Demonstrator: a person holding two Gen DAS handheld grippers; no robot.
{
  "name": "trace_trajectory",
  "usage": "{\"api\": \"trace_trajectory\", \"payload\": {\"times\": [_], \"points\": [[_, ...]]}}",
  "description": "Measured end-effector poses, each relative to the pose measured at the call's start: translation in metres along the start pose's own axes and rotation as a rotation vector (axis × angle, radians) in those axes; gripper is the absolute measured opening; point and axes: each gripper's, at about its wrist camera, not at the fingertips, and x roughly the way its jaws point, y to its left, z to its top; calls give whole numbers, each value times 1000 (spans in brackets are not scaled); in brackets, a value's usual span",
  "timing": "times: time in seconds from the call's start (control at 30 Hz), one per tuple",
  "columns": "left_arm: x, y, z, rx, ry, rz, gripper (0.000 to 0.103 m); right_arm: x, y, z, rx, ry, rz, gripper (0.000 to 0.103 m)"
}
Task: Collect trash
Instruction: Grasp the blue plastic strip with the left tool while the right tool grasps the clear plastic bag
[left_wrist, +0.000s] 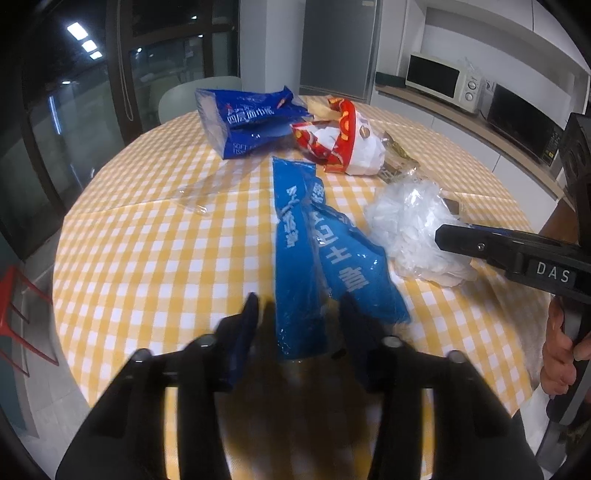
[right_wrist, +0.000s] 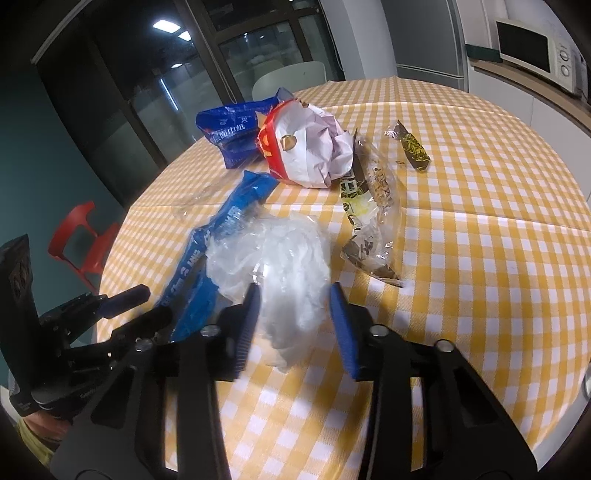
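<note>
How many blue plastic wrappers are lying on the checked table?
2. The long light-blue wrapper lies near the table's front edge, its end between the open left gripper's fingers. The dark-blue tissue pack lies at the far side. Others may be hidden under the pile.

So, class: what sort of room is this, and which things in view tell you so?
Probably a kitchen or office break room: a microwave on a counter, a tall fridge-like appliance, and a round table in a checked cloth.

Black hand-held gripper — blue ribbed pads, silver screws
</note>
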Motion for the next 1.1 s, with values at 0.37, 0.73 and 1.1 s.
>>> {"api": "trace_trajectory", "payload": {"times": [0.37, 0.73, 1.1], "points": [[-23, 15, -6, -72, -47, 20, 6, -16, 6, -6, -30, -48, -16, 10], [-76, 22, -25, -101, -123, 18, 1, -58, 21, -24, -64, -123, -37, 9], [-146, 23, -49, -102, -213, 1, 1, -112, 40, -53, -96, -194, -57, 8]]}}
